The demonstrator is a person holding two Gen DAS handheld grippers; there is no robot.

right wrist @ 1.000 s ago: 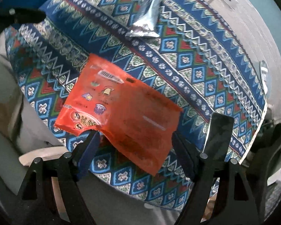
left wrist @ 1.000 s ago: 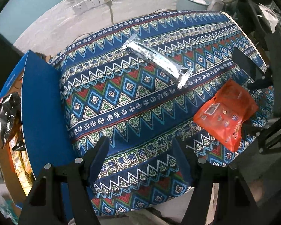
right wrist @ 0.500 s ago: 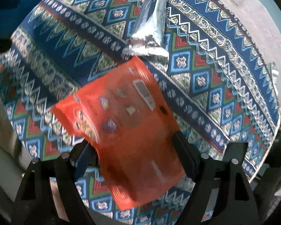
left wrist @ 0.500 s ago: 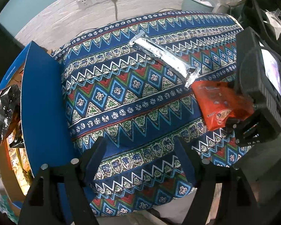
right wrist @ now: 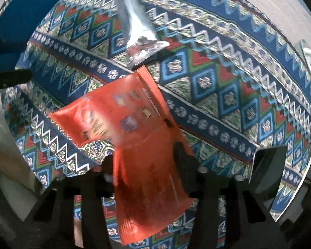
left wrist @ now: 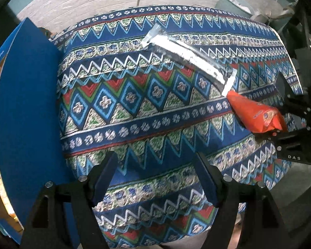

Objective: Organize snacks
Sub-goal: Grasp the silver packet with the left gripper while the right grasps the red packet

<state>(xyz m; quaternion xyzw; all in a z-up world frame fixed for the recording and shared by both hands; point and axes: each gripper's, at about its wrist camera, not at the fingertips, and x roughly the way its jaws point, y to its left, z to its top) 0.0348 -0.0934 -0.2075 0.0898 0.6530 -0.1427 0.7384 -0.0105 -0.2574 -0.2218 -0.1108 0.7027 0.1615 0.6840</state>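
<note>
Tool (right wrist: 144, 167) on the right clamps the near part of an orange pouch (right wrist: 132, 124), fingers pressed on either side of it; the pouch's long axis runs straight out from the tool, its free end pointing away toward the far left. In the left wrist view the same pouch (left wrist: 255, 114) seems lifted off the surface (left wrist: 134, 112) at the right edge, free corner aimed left, just short of a silver wrapper (left wrist: 188, 58). Whether that corner touches the wrapper's near end I cannot tell. The left tool (left wrist: 155, 178) hangs wide, nothing between its fingers, over the near edge of the patterned cloth.

The wrapper lies flat beyond the pouch, its long axis slanting from near right to far left. A blue box flap (left wrist: 27, 103) stands at the left edge, well apart from the pouch; judging by the bags glimpsed behind it, the box is likely the destination. So the carry runs leftward across the surface, pouch leading with its free end, and the right tool is the one already committed. The wrapper sits nearer the right tool than the left.
</note>
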